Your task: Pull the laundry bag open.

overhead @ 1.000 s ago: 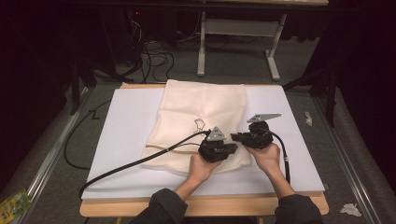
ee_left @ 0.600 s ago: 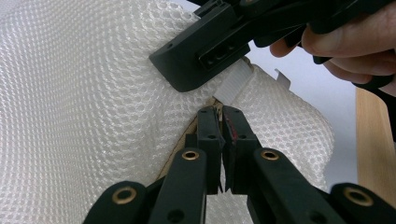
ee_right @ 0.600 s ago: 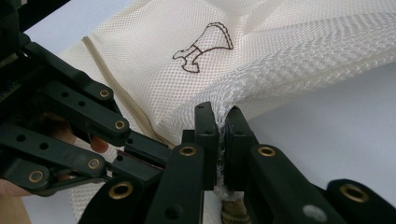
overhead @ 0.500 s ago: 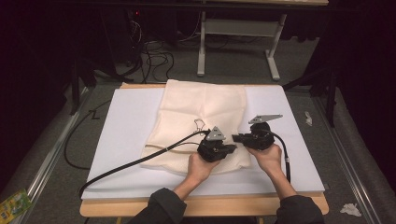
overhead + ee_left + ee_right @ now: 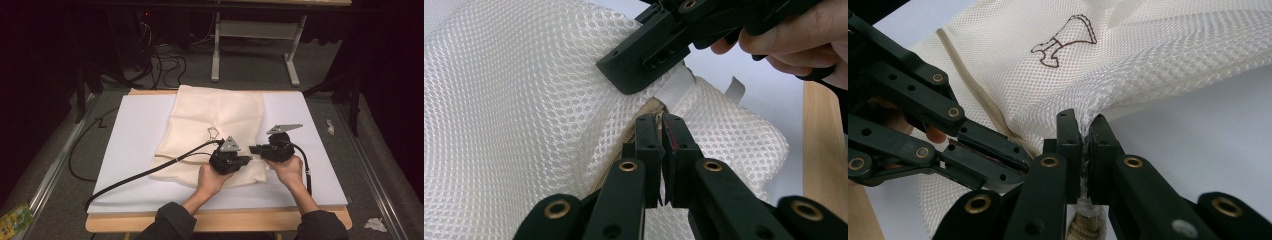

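A cream mesh bag [image 5: 215, 132] lies flat on the white sheet [image 5: 135, 150] that covers the bench [image 5: 220, 222], running from the far edge toward the near edge, slightly left of the sheet's middle. A small line drawing [image 5: 1063, 37] is printed on the mesh.

My two tongs meet at the bag's near right corner, close to the near edge of the bench.

Left tongs [image 5: 660, 127]: clenched. In the left gripper view the jaws stand together on the zip [image 5: 651, 107] at the end of the bag's seam. The jaws have just been closing, with the zip end between them. My left hand [image 5: 212, 180] holds the body from the near side. A black cable [image 5: 145, 175] trails from it over the bag and sheet toward the near left corner.

Right tongs [image 5: 1082, 130]: clenched on the mesh. In the right gripper view a fold of mesh is pinched between the jaws, just beside the zip end. My right hand [image 5: 287, 170] holds this body to the right of the left one. In the high view the two bodies sit just beside each other.

A white fabric tab [image 5: 681, 85] lies at the corner, between the two sets of tongs.

The mesh rises slightly at the gripped corner. The rest of the bag lies flat.
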